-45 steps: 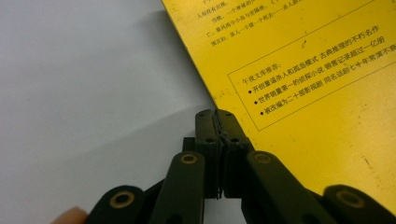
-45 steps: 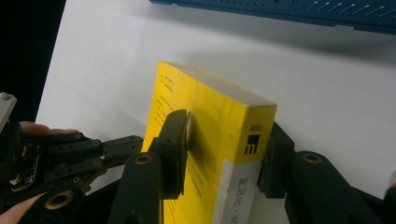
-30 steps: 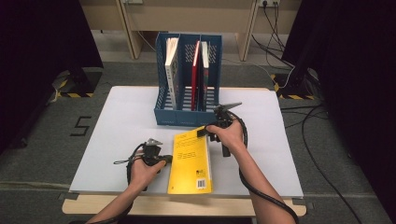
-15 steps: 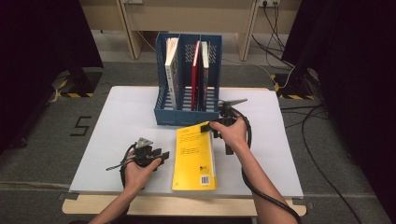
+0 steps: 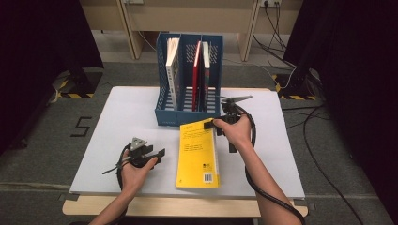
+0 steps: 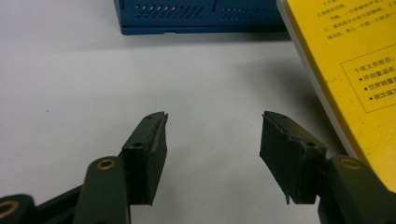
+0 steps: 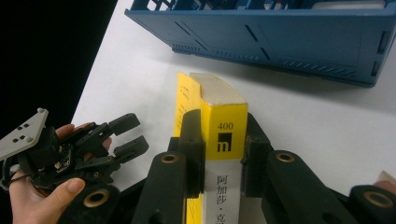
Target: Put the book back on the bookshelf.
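the right tool (image 7: 222,154) clamps the yellow book's (image 5: 199,152) spine at its 12 o'clock end, near the blue rack (image 5: 187,110). the left tool (image 6: 212,140) rests open on the desk (image 5: 122,122) at the book's 9 o'clock.

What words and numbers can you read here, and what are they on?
"400": on the spine of the yellow book, which the right tongs clamp.
"m": logo just under it.
"阿加莎·克": lower on the spine, cut off by the picture edge.
"5": marked on the floor left of the table.
The back cover print and barcode are too small to read.
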Available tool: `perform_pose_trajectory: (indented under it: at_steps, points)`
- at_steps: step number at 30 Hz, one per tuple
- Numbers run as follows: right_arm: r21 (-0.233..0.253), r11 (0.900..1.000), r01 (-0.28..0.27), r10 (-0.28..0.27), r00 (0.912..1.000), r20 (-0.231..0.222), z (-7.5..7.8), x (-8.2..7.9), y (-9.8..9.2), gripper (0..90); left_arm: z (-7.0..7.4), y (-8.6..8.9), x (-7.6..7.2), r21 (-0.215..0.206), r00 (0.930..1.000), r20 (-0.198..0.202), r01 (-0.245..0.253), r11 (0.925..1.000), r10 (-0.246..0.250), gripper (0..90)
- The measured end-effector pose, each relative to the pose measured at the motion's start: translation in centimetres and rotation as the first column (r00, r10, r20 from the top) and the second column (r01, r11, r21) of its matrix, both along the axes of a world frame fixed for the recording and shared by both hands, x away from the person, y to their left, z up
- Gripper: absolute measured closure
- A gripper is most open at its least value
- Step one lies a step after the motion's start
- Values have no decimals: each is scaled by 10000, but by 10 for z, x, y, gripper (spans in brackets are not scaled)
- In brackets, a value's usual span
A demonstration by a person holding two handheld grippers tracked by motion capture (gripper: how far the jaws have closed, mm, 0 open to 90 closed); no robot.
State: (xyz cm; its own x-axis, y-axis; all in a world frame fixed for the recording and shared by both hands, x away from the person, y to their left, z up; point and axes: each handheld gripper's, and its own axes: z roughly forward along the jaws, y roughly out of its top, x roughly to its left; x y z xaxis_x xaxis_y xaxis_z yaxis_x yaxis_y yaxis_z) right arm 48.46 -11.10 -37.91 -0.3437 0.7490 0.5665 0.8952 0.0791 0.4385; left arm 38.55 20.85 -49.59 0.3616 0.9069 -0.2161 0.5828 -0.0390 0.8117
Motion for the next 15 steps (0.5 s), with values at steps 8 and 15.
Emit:
perform_pose_trajectory:
  at_steps: [8,15]
  points:
    - [-37,10000,14,-13,9995,305,8,-2,-2,760,-4,0,0,97,10000,-8,-28,9999,28,396]
    - [-14,10000,35,-35,9989,474,15,-4,-4,760,-4,0,0,134,10000,32,13,9999,-14,394]
